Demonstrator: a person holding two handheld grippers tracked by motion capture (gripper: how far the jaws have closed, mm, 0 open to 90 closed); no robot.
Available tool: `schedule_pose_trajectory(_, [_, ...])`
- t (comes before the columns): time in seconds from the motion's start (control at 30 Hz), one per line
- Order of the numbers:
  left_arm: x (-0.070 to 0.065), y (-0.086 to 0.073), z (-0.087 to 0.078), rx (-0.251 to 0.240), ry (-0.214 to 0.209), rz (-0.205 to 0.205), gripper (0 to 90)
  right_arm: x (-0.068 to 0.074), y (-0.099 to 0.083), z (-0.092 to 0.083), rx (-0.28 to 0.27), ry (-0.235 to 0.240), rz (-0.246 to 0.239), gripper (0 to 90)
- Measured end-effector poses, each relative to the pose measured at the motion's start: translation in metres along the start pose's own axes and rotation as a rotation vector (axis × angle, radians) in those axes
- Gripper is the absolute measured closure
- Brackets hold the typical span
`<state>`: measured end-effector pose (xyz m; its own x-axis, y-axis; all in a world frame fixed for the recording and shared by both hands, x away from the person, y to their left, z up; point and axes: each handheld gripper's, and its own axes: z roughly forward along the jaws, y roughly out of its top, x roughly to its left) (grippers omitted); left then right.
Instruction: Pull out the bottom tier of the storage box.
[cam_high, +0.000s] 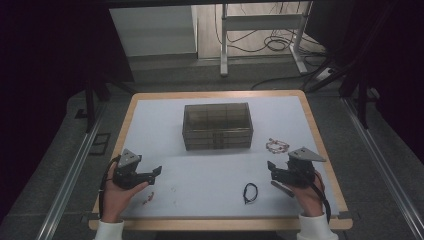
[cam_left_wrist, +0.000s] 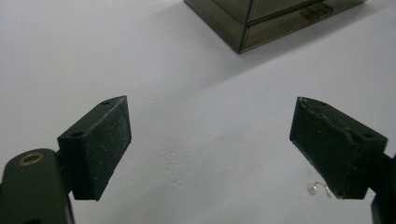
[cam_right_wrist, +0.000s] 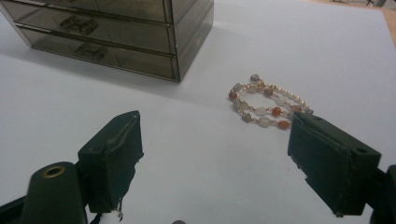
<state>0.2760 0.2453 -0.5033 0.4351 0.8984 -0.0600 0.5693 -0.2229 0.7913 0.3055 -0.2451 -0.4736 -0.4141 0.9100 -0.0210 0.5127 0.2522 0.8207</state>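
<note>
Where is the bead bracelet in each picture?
High view: the bead bracelet lies right of the drawer box, above the right gripper.
Left gripper view: not in it.
Right gripper view: right of centre, ahead of the jaws.
Shared landmark: the drawer box.

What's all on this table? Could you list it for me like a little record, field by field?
surface: white mat on a wooden table
middle: dark see-through drawer box, drawers closed
right of box: beaded bracelet
near edge: black cord loop
near left hand: small earring
left hand-held gripper: open, nothing held
right hand-held gripper: open, nothing held, bracelet just ahead of it
</note>
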Motion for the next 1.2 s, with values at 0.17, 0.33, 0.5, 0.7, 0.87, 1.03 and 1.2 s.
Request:
schedule_pose_trajectory(0.17, [0.003, -0.003, -0.001, 0.001, 0.008, -0.023, 13.6, -0.002, -0.004, 0.004, 0.025, 0.016, 0.044, 19.3])
schedule_pose_trajectory(0.33, [0.002, -0.004, -0.002, 0.008, 0.004, -0.036, 15.2, 0.002, -0.003, 0.006, 0.022, 0.009, 0.031, 19.5])
schedule_pose_trajectory(0.5, [-0.004, -0.004, -0.004, 0.024, -0.013, -0.029, 15.3, 0.017, -0.001, 0.003, 0.032, 0.005, -0.013, 19.5])
schedule_pose_trajectory(0.7, [-0.007, 0.002, -0.006, 0.015, -0.005, -0.014, 15.5, 0.018, -0.005, 0.009, 0.084, 0.002, -0.018, 20.6])
schedule_pose_trajectory(0.87, [-0.006, 0.001, -0.003, 0.032, -0.005, -0.006, 14.9, 0.019, -0.003, 0.008, 0.055, 0.017, 0.006, 22.9])
schedule_pose_trajectory(1.03, [-0.011, 0.0, -0.002, 0.033, -0.018, 0.011, 15.1, 0.03, 0.008, 0.014, 0.063, 0.033, -0.001, 24.0])
schedule_pose_trajectory(1.2, [-0.008, 0.0, -0.002, 0.029, -0.021, 0.008, 15.3, 0.04, 0.013, 0.02, 0.088, 0.039, 0.02, 22.4])
